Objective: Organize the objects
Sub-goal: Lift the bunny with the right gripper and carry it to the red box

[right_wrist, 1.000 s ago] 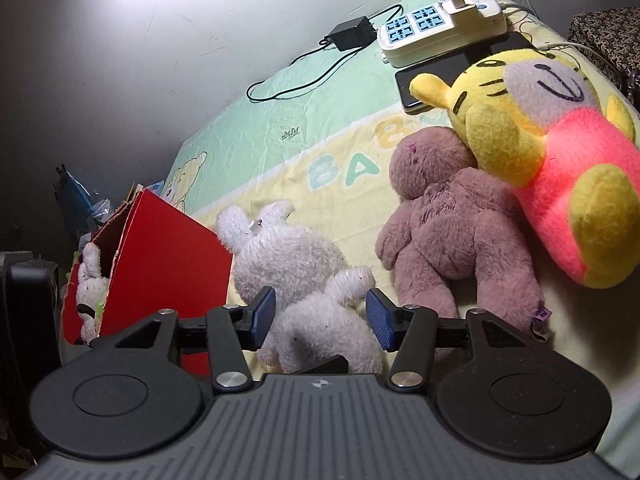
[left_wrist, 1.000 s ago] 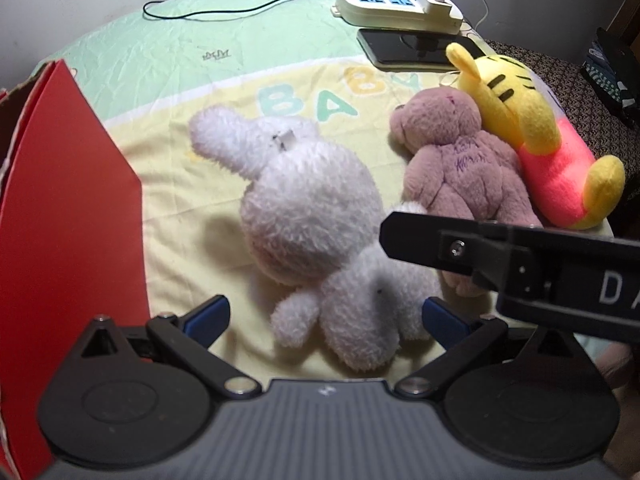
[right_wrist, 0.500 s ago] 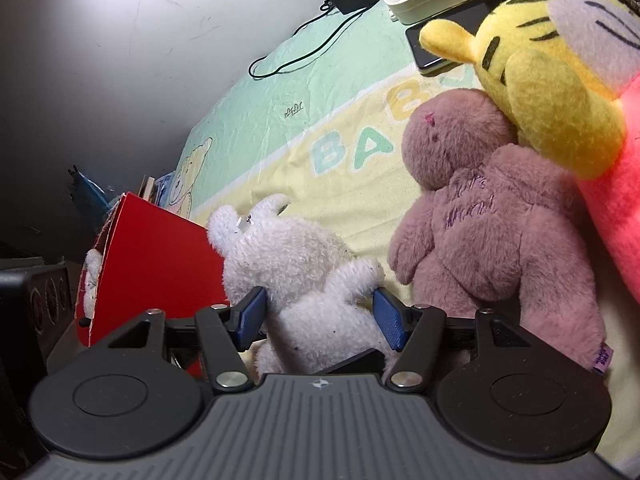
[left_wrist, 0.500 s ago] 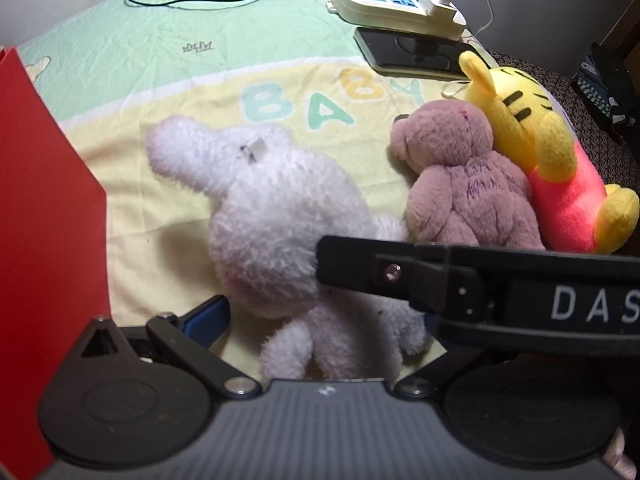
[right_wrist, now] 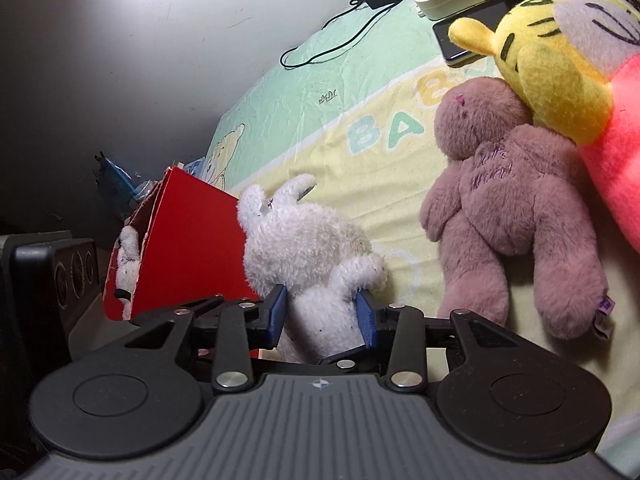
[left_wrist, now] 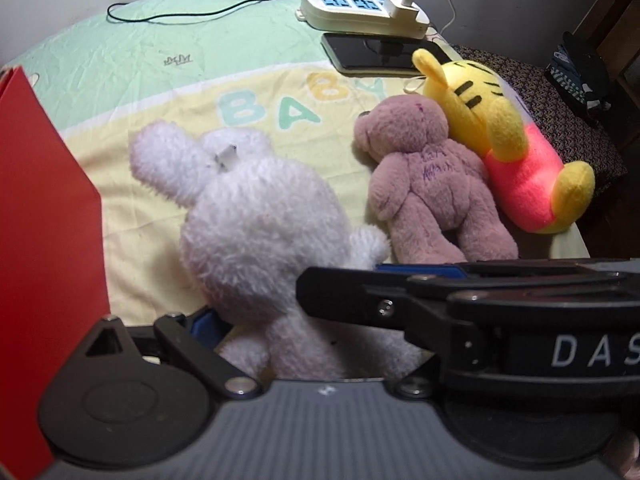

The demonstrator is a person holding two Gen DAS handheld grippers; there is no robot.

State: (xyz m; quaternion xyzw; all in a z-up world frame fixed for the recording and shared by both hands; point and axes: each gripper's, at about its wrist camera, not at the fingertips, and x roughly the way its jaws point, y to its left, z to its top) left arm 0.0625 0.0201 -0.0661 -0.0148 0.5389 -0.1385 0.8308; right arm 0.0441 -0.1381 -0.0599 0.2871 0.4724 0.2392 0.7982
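White plush rabbit (right_wrist: 308, 252): lies on the bed (left_wrist: 168, 64) just beside the red box (right_wrist: 188, 248), head toward the far end, legs toward the cameras.
Right tool (right_wrist: 322, 314): blue pads drawn in on the rabbit's lower body, one on each flank, the pile visibly pinched between them.
Left tool (left_wrist: 280, 320): one blue pad shows at the rabbit's left side; the other is hidden behind the right tool's black arm, so whether it is apart or together cannot be told.
Handling, judged: light, soft and compressible; nothing fragile. Fluffy pile gives friction, but the stuffing yields, so a shallow pinch may pull fur only.
Where to hold, judged: across the torso or waist, where the filling is thickest; limbs and ears would let the body dangle and swing.
Red box: open carton at the left; another white toy (right_wrist: 128, 260) already sits inside, the likely destination.
Neighbours: pink bear (left_wrist: 428, 184) and yellow tiger plush (left_wrist: 504, 136), touching each other, apart from the rabbit.
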